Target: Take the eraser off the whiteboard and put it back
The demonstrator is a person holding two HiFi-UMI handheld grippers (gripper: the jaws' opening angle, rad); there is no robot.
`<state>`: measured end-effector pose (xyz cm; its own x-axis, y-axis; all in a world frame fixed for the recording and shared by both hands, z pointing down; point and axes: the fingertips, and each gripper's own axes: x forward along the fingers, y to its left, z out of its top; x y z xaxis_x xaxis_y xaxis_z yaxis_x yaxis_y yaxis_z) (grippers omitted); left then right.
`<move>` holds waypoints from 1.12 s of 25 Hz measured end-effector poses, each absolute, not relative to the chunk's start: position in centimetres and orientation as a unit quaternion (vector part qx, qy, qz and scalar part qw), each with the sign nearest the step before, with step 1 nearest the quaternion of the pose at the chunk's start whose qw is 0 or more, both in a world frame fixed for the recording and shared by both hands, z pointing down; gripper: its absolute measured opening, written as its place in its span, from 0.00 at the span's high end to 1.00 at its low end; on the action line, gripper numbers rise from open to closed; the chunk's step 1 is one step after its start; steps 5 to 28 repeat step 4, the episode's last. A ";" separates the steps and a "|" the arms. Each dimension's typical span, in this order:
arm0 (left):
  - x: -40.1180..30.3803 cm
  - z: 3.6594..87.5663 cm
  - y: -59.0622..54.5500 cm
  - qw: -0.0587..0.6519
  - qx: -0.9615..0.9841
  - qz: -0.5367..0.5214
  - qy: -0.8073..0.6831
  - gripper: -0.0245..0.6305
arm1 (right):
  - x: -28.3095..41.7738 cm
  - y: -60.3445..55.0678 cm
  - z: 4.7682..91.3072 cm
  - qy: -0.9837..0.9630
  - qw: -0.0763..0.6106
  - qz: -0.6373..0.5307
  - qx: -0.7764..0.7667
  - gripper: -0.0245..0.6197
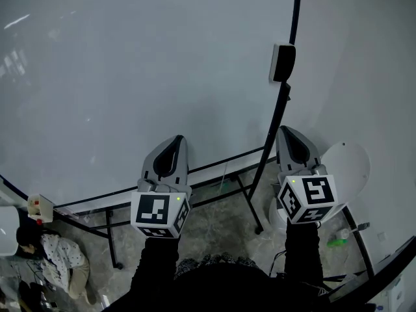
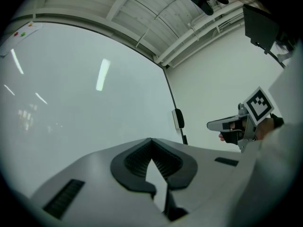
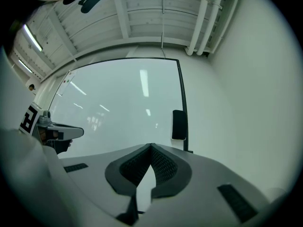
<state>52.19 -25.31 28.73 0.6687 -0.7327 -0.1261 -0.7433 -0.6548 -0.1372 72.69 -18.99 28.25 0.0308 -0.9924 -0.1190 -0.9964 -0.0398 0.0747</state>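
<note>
A black eraser [image 1: 283, 62] clings to the whiteboard [image 1: 130, 77] at its right edge, beside the black frame. It shows too in the left gripper view as the eraser [image 2: 178, 118] and in the right gripper view as the eraser [image 3: 178, 125], straight ahead and apart from both grippers. My left gripper [image 1: 174, 143] is held in front of the board's lower edge, jaws shut and empty [image 2: 151, 141]. My right gripper [image 1: 290, 135] sits below the eraser, just right of the frame, jaws shut with nothing between them [image 3: 151, 146].
The board's black stand legs [image 1: 250, 203] run across the floor below the grippers. A white round object [image 1: 348, 164] and a small green item [image 1: 337, 241] lie at the right. A person [image 1: 55, 255] is low at the left, near a small white box [image 1: 39, 207].
</note>
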 end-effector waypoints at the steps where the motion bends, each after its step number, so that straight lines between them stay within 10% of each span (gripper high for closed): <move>1: 52.2 28.8 -25.3 0.088 -0.909 0.029 0.407 0.96 | 72.8 -19.0 28.4 0.692 0.015 0.066 -0.719 0.95; 28: 52.1 29.1 -25.5 0.085 -0.908 0.028 0.410 0.96 | 73.2 -19.1 28.8 0.690 0.014 0.061 -0.722 0.95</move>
